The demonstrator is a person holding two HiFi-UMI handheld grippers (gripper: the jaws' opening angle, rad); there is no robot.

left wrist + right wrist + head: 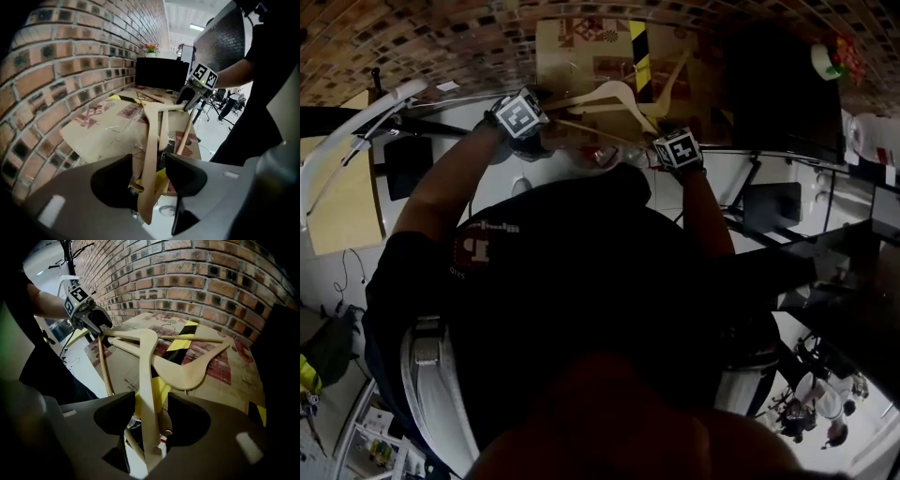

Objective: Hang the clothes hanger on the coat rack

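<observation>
The head view is looking down past the person's dark torso to both tools reaching toward a brick wall [441,42]. The left gripper [539,117] and the right gripper [666,139] are sitting at opposite ends of a pale wooden clothes hanger [619,89], which is lying over a cardboard sheet [581,56]. From here the jaws are too small to read.

The left gripper view is settling that. The left gripper [149,161] is standing with its jaws released, one hanger [152,136] arm running between them with a sliver of space on each side. Beyond it, the right gripper [187,99] is meeting the far tip, and a black monitor [161,72] is standing behind.

The right gripper view is showing the same from the other end. The right gripper [152,401] is also keeping its jaws apart around the hanger's [145,362] other arm, not pinching it. Only here is a second hanger [187,373] appearing, lying flat on the cardboard [234,366], and a dark pronged stand [65,251] is rising at the upper left.
</observation>
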